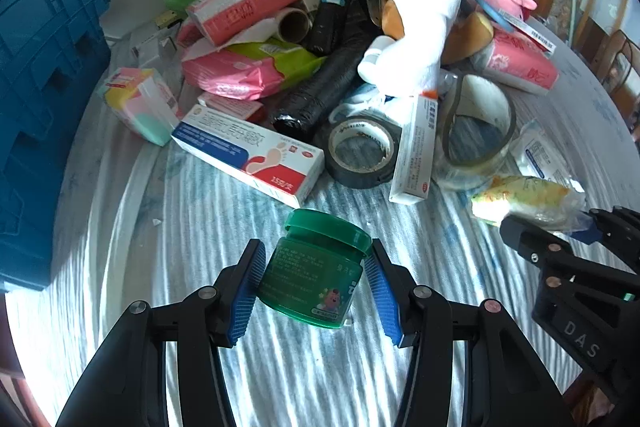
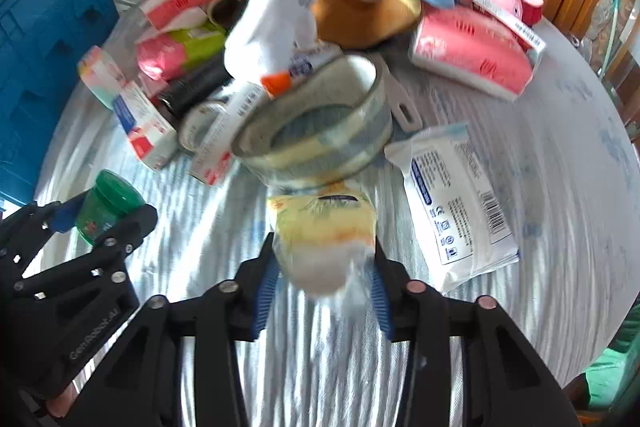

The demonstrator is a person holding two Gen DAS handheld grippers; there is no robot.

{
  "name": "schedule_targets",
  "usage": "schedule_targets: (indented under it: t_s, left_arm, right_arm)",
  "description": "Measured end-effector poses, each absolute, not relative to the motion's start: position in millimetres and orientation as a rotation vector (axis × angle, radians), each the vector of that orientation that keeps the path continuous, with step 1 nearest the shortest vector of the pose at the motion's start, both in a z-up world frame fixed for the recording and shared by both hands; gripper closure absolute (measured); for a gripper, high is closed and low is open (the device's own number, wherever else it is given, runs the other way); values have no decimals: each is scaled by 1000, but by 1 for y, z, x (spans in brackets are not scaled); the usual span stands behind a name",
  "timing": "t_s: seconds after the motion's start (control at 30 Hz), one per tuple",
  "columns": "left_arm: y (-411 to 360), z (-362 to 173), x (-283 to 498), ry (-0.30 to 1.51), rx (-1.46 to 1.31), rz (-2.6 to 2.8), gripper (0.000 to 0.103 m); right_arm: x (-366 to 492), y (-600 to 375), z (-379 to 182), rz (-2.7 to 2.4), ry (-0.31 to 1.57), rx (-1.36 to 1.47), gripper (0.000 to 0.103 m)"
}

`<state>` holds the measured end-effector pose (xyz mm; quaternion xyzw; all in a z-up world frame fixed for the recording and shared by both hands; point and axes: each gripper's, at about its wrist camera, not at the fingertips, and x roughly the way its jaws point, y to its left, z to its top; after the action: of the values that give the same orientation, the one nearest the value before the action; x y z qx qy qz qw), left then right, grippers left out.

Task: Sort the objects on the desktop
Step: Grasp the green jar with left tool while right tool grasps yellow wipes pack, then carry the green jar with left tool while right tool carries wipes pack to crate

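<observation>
Fingers of the left gripper clamp a green jar by its sides, its lid tilted away, lifted above the striped worktop. The right gripper has its fingers narrowed on a soft yellow packet, whose loose clear wrapper bulges between the pads. Just behind both lies a crowded heap: a tape roll, a clear tape ring, boxes and a white plush. A blue crate stands at the left edge. The jar looks smooth and is held near its base, so it could pivot or slip out. The packet's film may slide free, and either load could snag the heap in passing.
</observation>
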<state>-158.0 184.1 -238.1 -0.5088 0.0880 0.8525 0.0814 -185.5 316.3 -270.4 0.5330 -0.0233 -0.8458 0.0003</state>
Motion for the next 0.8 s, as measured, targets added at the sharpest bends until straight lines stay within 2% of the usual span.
schedule_targets:
  t_s: [0.13,0.2,0.8]
  left_arm:
    - [174,-233,-166,255,-1477,2579,52]
    - [190,-242,-212,248,-1451,2601,52]
    - [157,-145,-209,150,-1227,2810,52]
  right_arm:
    - [-188,315,-251,-2671,-57,1624,69]
    - [-204,317,-242,-2676,-53,1600,69]
    - [-214,281,-138,-2733,73,1238,69]
